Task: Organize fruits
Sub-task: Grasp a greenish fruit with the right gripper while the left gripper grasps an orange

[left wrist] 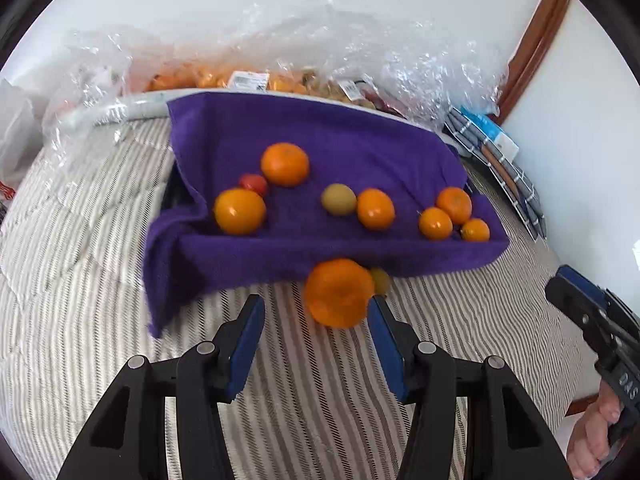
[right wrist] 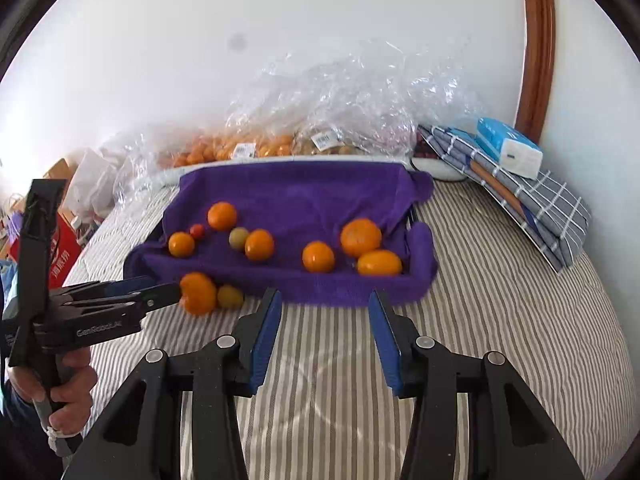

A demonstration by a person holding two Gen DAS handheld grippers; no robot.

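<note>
So the left gripper (left wrist: 316,312) has its blue-padded jaws spread wide, and there's a blurry tangerine (left wrist: 339,293) right in front of them, touching or nearly touching the right-hand pad, though nothing is clamped on it. From the right wrist view that same tangerine (right wrist: 198,293) sits at the left gripper's tip, on the striped bedspread (right wrist: 500,320) just outside the front edge of the purple towel (right wrist: 304,196), with a small greenish fruit (right wrist: 230,296) right beside it. The towel lines a tray (you can only see bits of the dark frame) and holds the rest: several oranges, a little red fruit (left wrist: 253,183) and another greenish one (left wrist: 338,199). The right gripper (right wrist: 324,312) hangs wide open over the bedspread, holding nothing. Clear plastic bags (right wrist: 340,92) of fruit are piled behind, against the wall.
</note>
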